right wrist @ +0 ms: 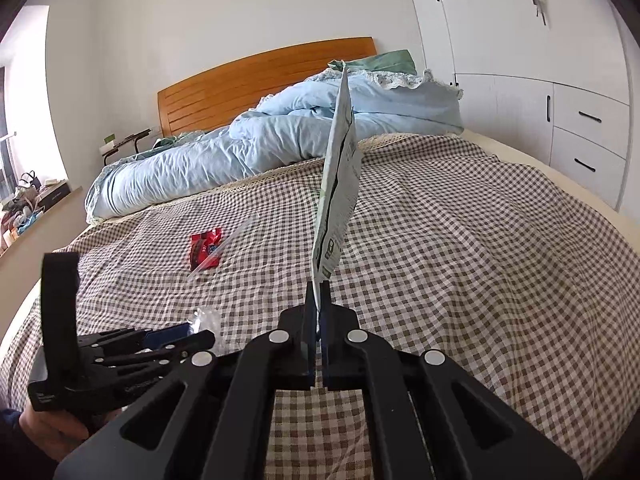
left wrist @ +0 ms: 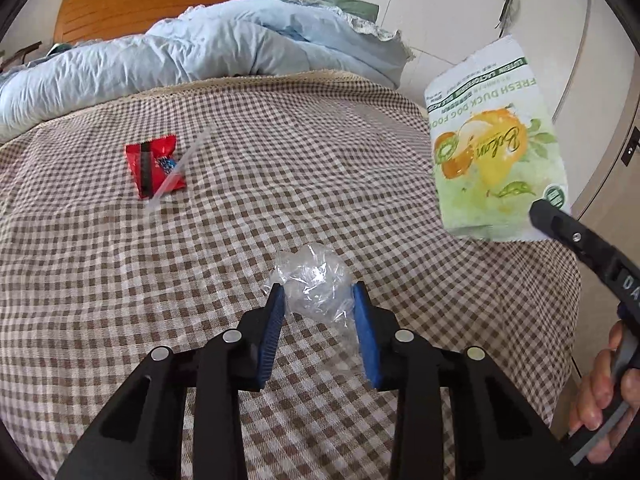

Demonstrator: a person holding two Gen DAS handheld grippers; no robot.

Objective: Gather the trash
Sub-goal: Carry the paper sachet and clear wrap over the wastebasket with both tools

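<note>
the crumpled clear plastic (left wrist: 314, 286) lies on the near part of the bed (left wrist: 360, 152), between the blue pads of the left tool (left wrist: 319, 292), which stands wide around it and not yet pressing. it looks very light, soft and slippery, so i think a squeeze across its thick middle is best. the right tool (right wrist: 319, 292) is closed on the edge of a flat, stiff dog food bag (left wrist: 498, 148), lifted at the right. farther left lie a glossy red wrapper (left wrist: 154, 166) and a thin clear strip (left wrist: 180, 166).

bed (right wrist: 460, 240) checked | headboard (right wrist: 240, 88) wood | wardrobe (right wrist: 520, 60) white | window (right wrist: 8, 152), likely left
</note>
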